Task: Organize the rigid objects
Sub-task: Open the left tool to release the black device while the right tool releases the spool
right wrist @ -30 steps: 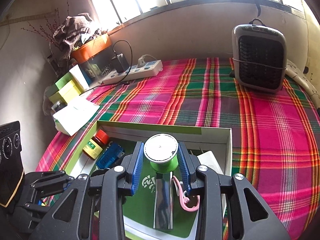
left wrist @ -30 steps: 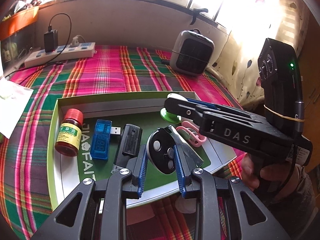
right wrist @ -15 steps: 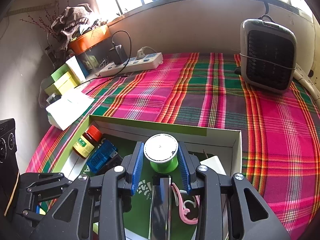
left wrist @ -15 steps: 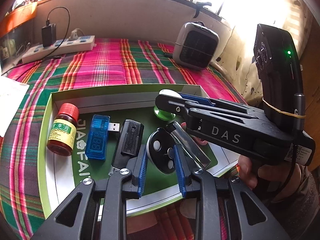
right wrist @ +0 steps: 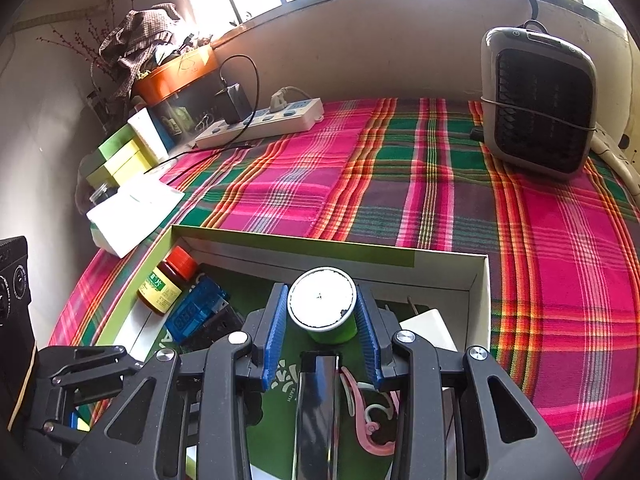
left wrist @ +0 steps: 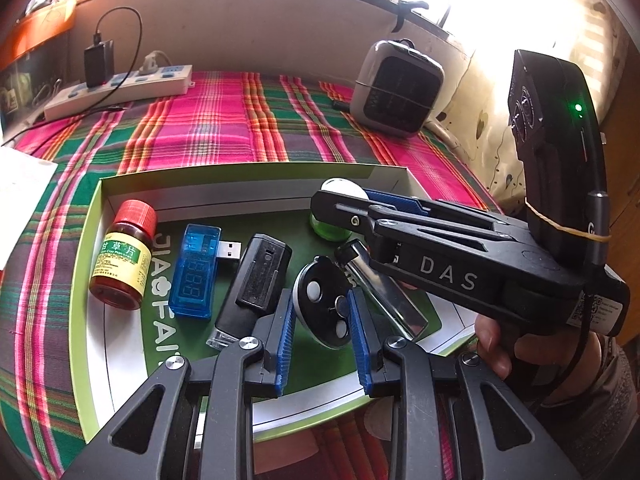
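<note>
From the left wrist view, the left gripper (left wrist: 322,320) has its blue pads against both sides of a black oval key fob (left wrist: 326,306) over the green tray (left wrist: 86,280). Beside it lie a black stick (left wrist: 256,284), a blue USB meter (left wrist: 196,270) and a red-capped pill bottle (left wrist: 122,256). The right gripper (left wrist: 340,204) reaches in from the right.

The right wrist view shows that gripper (right wrist: 322,330) clamped on a green spool (right wrist: 324,312), plus a pink clip (right wrist: 370,416) and silver bar (right wrist: 316,408) below it, and a heater (right wrist: 538,102) on the plaid cloth (right wrist: 400,184).

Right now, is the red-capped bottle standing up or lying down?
Lying down: the bottle rests on its side in the box, label up.
</note>
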A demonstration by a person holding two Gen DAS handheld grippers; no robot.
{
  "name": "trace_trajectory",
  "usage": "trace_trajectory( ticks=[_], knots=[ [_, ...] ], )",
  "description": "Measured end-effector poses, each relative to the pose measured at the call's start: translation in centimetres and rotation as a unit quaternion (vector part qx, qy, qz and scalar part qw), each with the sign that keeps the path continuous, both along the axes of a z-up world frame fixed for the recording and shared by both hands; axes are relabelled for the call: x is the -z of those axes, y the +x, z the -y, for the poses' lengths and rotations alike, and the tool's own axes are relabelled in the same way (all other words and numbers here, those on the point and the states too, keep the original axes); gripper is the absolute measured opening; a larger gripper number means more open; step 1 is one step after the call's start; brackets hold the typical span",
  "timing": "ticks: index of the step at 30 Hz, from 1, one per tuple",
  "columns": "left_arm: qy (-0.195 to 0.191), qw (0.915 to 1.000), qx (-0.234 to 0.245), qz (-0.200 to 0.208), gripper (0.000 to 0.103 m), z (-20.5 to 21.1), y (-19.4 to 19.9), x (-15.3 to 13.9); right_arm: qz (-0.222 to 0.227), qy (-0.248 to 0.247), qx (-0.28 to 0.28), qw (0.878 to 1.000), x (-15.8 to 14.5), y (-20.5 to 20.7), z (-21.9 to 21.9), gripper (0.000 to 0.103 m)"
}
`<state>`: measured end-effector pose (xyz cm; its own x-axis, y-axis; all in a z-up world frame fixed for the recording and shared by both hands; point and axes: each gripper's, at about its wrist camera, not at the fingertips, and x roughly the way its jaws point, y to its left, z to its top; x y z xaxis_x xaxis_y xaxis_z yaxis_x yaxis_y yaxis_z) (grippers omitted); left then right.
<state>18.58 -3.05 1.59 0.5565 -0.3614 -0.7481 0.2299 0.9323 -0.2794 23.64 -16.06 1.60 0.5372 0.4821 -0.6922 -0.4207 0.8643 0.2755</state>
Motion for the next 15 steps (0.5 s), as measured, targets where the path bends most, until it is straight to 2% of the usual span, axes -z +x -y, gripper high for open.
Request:
trace_trajectory(
  ticks=[15],
  knots=[
    [-0.004, 1.0, -0.004, -0.002, 0.026, -0.02, -0.06, 0.01, 0.002, 0.001, 0.003, 1.0, -0.02, -0.24, -0.03, 0.035]
  ],
)
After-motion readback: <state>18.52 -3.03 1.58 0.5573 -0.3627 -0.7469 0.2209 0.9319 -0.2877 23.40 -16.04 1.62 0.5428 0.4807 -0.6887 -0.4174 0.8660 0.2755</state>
